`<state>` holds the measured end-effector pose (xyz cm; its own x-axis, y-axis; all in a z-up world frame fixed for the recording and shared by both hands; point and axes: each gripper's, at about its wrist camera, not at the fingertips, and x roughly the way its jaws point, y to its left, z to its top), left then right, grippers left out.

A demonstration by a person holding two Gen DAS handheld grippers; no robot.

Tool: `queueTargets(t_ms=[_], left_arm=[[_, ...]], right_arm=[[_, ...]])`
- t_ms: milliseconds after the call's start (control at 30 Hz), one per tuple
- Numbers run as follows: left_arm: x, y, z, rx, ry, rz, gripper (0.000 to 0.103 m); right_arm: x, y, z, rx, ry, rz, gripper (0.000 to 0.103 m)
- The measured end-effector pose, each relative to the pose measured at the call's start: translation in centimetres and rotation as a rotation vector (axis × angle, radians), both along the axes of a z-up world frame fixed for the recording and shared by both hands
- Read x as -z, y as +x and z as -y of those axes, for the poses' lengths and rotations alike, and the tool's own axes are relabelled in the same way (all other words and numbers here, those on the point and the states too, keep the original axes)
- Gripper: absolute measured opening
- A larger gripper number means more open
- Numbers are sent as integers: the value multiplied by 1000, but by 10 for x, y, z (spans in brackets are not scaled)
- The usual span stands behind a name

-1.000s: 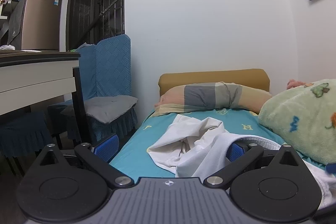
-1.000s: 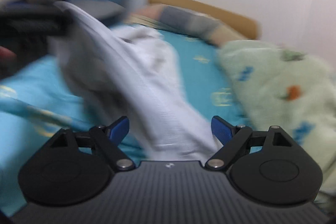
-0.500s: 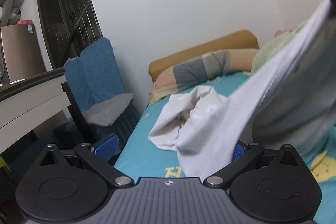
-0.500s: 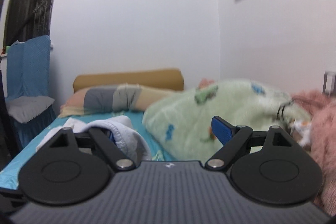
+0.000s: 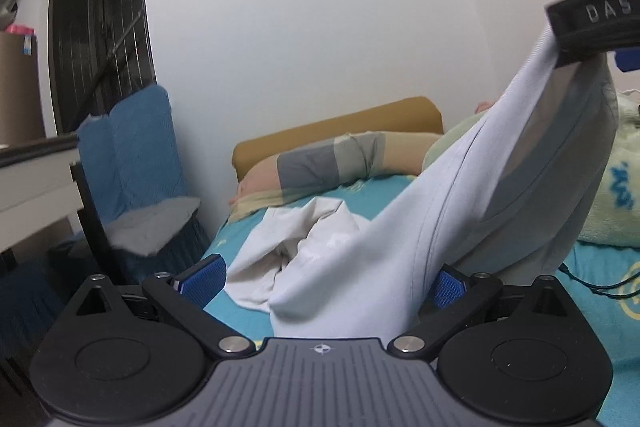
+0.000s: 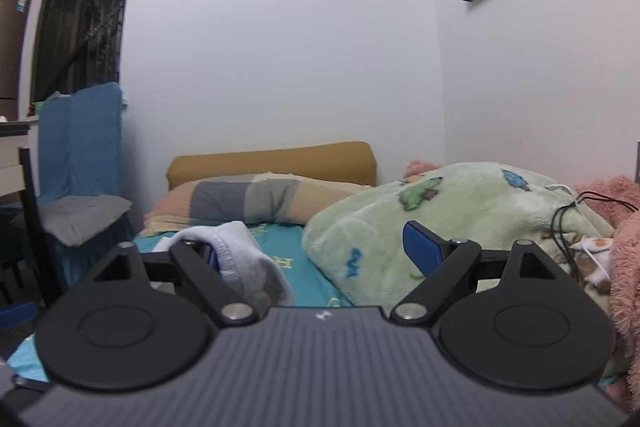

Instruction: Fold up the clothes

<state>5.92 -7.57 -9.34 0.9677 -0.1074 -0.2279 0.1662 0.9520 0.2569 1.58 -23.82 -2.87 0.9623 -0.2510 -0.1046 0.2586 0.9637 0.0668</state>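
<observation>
Left wrist view looks along the left tongs (image 5: 322, 281), whose blue pads stand wide apart with a white garment (image 5: 400, 247) draped between them, touching the right pad. The cloth rises up and to the right to the right tongs (image 5: 592, 27), hooked over one finger there. In the right wrist view, the right tongs (image 6: 316, 253) are also spread, with the garment's ribbed hem (image 6: 240, 251) hung on the left finger. Ahead of both tongs lies a bed with a turquoise sheet (image 5: 600, 291), a striped pillow (image 6: 256, 201) and an ochre headboard (image 6: 272, 163). A green fleece blanket (image 6: 440, 227) is heaped to the right; a blue-covered chair (image 5: 132, 167) stands left, against white walls.
</observation>
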Motion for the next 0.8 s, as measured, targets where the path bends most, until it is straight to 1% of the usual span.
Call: queueTargets(t_ms=[100,200,267,333,400,467,533,567,633,667,700,733,800], left_arm=[[-2,5,-4,-50,-46,17,103],[-3,10,-10,-122,-52,22,103],[-2,15,-11,-208,1,23,103],[-1,21,-16,-284,41,0,103],[-1,24,-24,-339,51,-29,103],[-4,25,-32,-377,43,-50,103],[-9,25,-41,-409,28,-63,103],[-11,26,-46,-425,20,-69,103],[-21,22,-57,-440,-43,-74,103],[-27,20,-62,-455,-68,-70,103],[-35,15,-65,-447,-92,-60,103],[-43,10,-68,-434,-115,-49,103],[-64,-5,-69,-413,-128,8,103]], right_arm=[[-3,-8,-7,-49,2,38,87],[-6,-16,-13,-92,-4,87,87],[-8,-20,-14,-78,-20,106,87],[-8,-20,-13,-45,-37,106,87],[-4,-14,-6,0,-45,73,87],[6,-1,-2,39,-68,-9,87],[23,22,-2,66,-114,-156,87],[34,33,-1,69,-124,-245,87],[57,51,6,61,-78,-389,87],[67,55,10,73,-49,-433,87],[72,55,15,102,-36,-448,87],[71,51,19,110,-25,-427,87],[54,37,19,127,-16,-337,87]])
